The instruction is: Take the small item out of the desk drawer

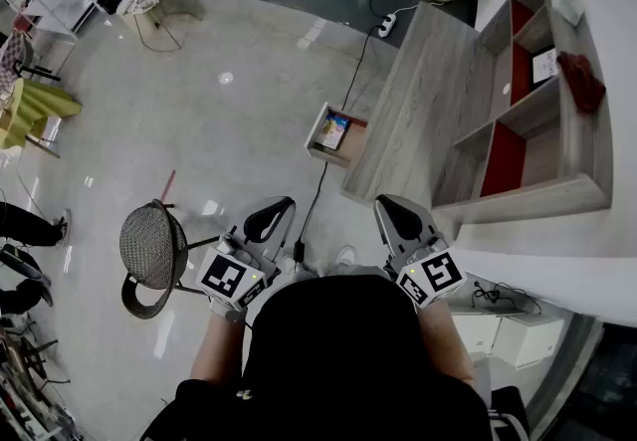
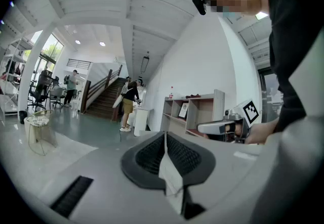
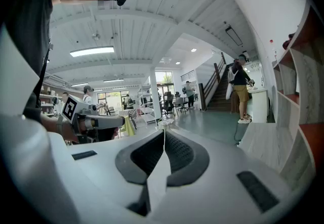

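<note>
Jaws of left gripper point(image 2: 165, 137) pressed together, nothing between them. Right gripper point(image 3: 163, 134) likewise closed, empty. Both held near person's chest, well apart from desk point(image 1: 418, 101).

Drawer point(image 1: 317, 138) open at desk's side. Small item point(image 1: 333, 130) lies flat inside, colourful face up: thin card or packet, too small to tell which.

Judgement: light, fairly stiff, perhaps glossy and slippery. Flat lie offers little to pinch. Take hold at exposed edge, tip up against drawer wall, grip across thickness.
</note>
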The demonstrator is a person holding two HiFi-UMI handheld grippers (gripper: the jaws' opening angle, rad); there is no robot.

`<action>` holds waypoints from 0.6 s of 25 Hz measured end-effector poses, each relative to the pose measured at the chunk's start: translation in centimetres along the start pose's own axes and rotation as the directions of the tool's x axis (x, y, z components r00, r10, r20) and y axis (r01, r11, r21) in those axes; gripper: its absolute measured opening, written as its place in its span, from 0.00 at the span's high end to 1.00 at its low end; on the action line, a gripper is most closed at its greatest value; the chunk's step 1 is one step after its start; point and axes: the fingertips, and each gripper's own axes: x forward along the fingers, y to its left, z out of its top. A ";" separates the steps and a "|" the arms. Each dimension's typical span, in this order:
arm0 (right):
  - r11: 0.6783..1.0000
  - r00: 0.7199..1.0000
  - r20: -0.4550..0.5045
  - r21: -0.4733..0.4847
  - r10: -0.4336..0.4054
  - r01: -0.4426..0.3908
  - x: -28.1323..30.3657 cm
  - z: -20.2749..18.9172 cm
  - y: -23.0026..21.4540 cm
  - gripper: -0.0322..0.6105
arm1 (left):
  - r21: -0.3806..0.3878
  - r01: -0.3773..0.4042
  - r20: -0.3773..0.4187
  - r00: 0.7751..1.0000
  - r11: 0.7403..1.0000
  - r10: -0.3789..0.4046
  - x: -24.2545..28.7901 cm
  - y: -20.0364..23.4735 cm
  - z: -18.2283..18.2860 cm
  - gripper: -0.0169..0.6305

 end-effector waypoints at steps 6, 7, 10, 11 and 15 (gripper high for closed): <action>1.000 1.000 -0.009 0.005 0.000 0.000 1.3 0.0 1.1 0.95 | -0.008 0.001 0.010 1.000 1.000 -0.001 -1.1 1.1 0.2 0.95; 1.000 1.000 -0.011 0.006 0.001 -0.001 1.6 0.0 1.3 0.95 | -0.011 0.000 0.009 1.000 1.000 0.000 -1.3 1.4 0.2 0.95; 1.000 1.000 -0.016 0.010 0.003 -0.003 2.8 -0.1 2.1 0.95 | -0.021 -0.001 0.004 1.000 1.000 0.001 -2.0 2.7 -0.1 0.95; 1.000 1.000 -0.019 0.013 0.001 -0.001 3.3 -0.3 2.5 0.95 | -0.023 0.001 0.001 1.000 1.000 -0.001 -2.3 3.1 -0.3 0.95; 0.999 0.999 -0.042 0.031 -0.014 0.016 5.0 -1.1 3.9 0.95 | -0.030 0.007 -0.014 1.000 1.000 -0.007 -3.9 5.0 -1.2 0.95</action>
